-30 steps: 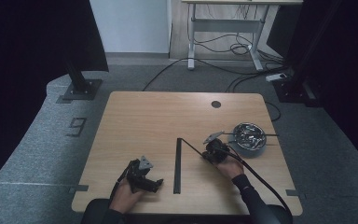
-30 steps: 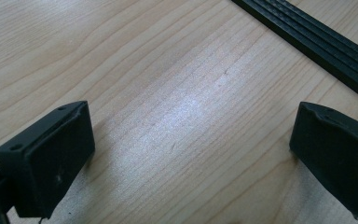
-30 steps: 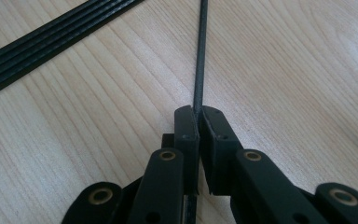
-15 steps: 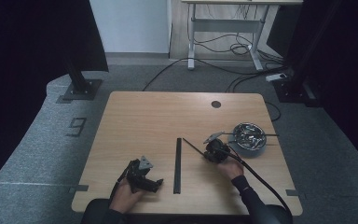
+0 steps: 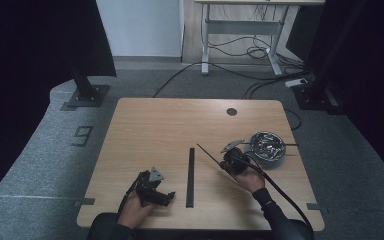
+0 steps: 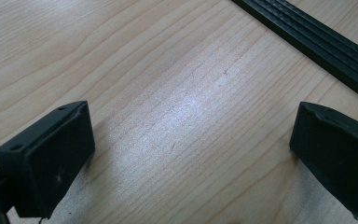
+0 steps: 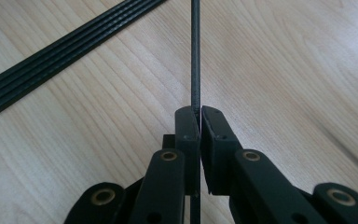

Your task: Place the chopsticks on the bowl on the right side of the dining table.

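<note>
My right gripper (image 7: 199, 110) is shut on a thin black rod (image 7: 195, 51) that runs straight out from between its pads. In the high view that rod (image 5: 207, 154) slants up and left from the right gripper (image 5: 230, 162), above the wood. A flat black strip (image 5: 190, 176) lies lengthwise at the table's middle, between the two hands; the same strip (image 7: 60, 49) crosses the upper left of the right gripper view. My left gripper (image 6: 191, 140) stands open over bare wood, its jaws wide apart with nothing between them. In the high view the left gripper (image 5: 162, 196) rests near the front edge.
A round metal bowl (image 5: 269, 156) with several metal pieces in it sits just right of the right hand. The table (image 5: 170, 125) has a round cable hole (image 5: 231, 111) at the back right. A cable trails from the right gripper off the front edge.
The right gripper and its rod have shifted very slightly; the left gripper has kept still.
</note>
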The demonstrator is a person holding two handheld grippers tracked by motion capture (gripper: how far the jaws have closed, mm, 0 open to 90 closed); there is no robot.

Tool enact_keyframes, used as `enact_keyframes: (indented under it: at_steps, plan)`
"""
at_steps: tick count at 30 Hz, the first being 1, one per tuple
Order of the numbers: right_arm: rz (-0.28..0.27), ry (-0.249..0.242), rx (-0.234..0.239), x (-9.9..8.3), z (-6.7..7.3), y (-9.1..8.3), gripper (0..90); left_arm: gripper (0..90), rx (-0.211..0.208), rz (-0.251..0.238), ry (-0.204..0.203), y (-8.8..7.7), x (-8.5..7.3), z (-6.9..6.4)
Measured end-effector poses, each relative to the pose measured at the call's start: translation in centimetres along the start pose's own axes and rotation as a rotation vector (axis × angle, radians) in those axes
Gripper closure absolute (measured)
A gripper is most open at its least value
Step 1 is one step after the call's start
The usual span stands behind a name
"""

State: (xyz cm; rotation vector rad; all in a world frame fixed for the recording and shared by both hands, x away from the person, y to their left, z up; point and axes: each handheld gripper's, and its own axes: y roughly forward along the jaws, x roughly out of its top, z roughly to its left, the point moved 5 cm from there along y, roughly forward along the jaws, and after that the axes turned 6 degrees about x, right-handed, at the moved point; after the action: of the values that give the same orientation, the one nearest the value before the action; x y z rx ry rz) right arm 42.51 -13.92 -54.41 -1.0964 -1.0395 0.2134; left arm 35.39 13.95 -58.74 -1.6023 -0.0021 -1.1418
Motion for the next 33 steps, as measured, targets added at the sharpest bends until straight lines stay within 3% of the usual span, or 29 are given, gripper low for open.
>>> enact_keyframes:
  at_steps: [18, 33]
  plan:
    - [-0.019, 0.0, -0.009, 0.3, -0.1, -3.3, 86.0, 0.0, 0.0, 0.0, 0.001, 0.0, 0.0, 0.0]
    - [-0.05, 0.027, -0.019, 0.3, -1.2, -6.8, 86.0, 0.0, -0.001, 0.0, 0.002, 0.0, 0.0, 0.0]
